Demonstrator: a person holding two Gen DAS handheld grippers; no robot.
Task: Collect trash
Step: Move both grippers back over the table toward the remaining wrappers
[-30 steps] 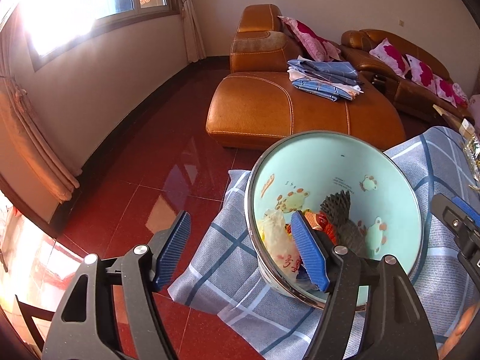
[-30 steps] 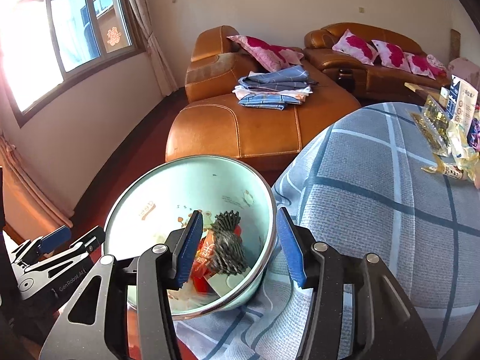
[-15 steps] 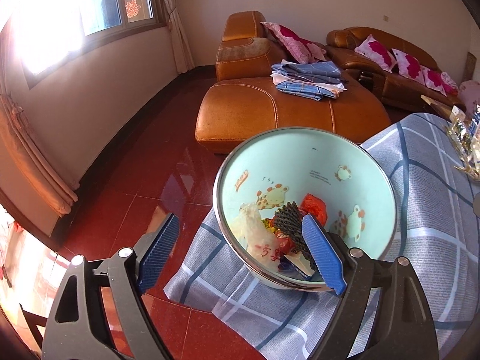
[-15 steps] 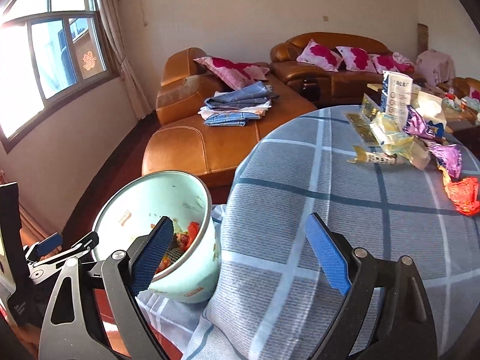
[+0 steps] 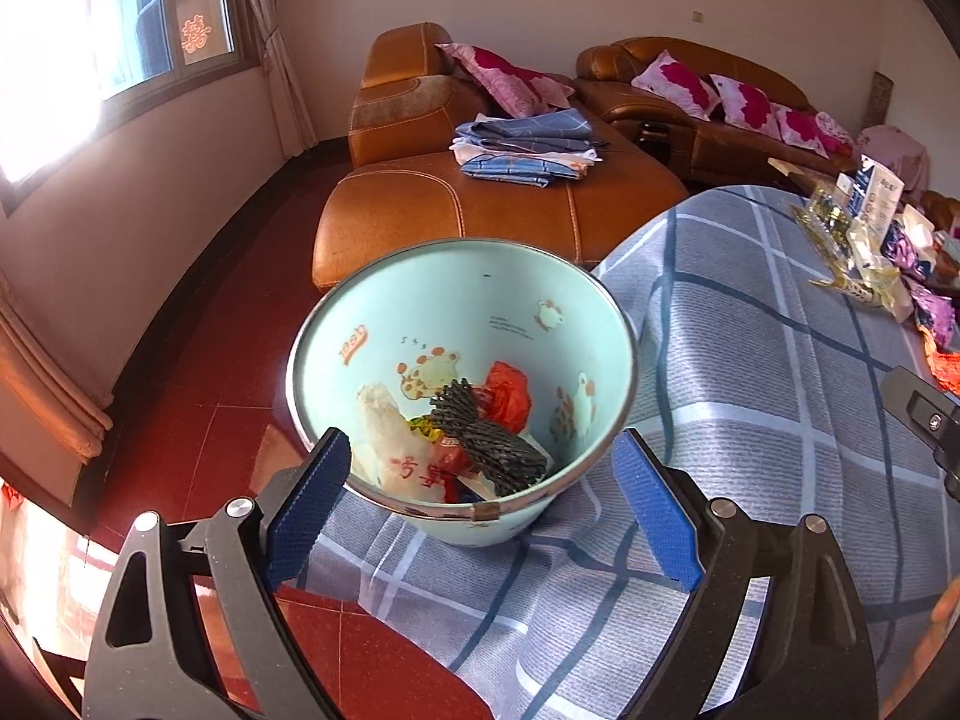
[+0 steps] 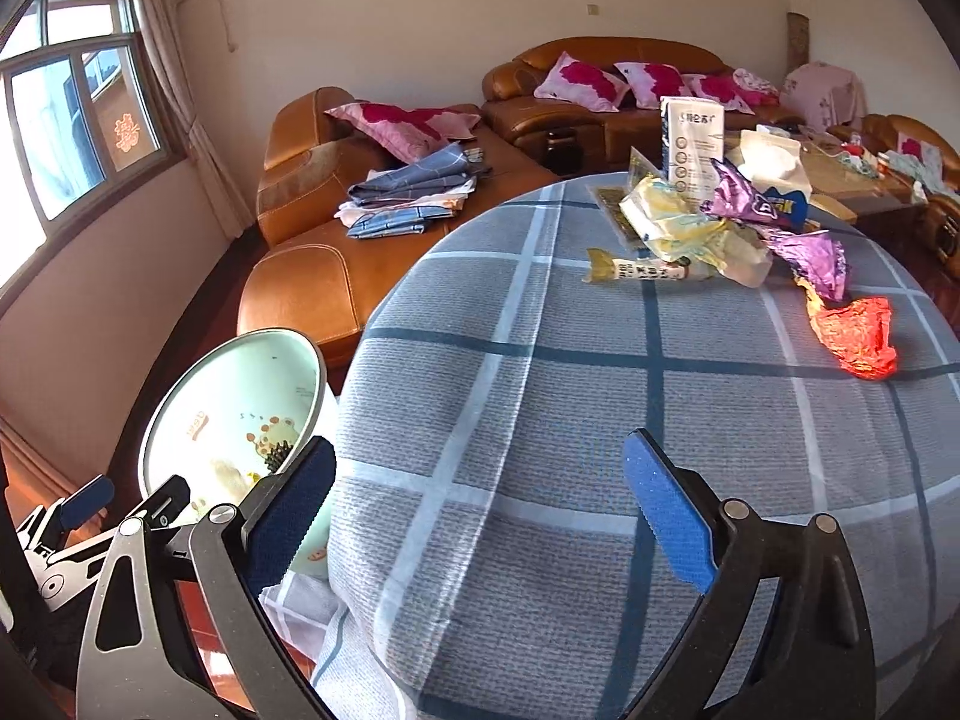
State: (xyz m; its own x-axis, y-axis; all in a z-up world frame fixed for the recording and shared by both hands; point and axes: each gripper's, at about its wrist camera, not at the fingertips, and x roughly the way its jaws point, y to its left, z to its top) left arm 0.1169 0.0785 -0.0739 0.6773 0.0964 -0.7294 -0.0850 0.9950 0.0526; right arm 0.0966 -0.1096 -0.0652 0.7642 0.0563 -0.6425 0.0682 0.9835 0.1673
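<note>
A light blue bin (image 5: 528, 282) with cartoon prints sits at the edge of the grey checked tablecloth (image 5: 780, 396); it also shows in the right wrist view (image 6: 240, 384). Inside lie a dark ridged wrapper (image 5: 486, 438), a red wrapper (image 5: 507, 393) and a white bag (image 5: 390, 438). My left gripper (image 5: 480, 504) is open and empty, just in front of the bin. My right gripper (image 6: 474, 510) is open and empty over the tablecloth (image 6: 600, 420). Trash lies on the far side: a red wrapper (image 6: 855, 336), purple wrappers (image 6: 810, 252), yellow packets (image 6: 684, 228).
A white carton (image 6: 690, 144) stands behind the trash pile. An orange leather sofa (image 6: 312, 276) with folded clothes (image 6: 408, 198) stands beyond the table, with a second sofa (image 6: 606, 102) with pink cushions at the wall. Red tiled floor (image 5: 198, 396) lies left of the bin.
My right gripper has opened wide, pulled out of the bin and swung right over the table. My left gripper has drawn back so the bin sits between its fingers' line.
</note>
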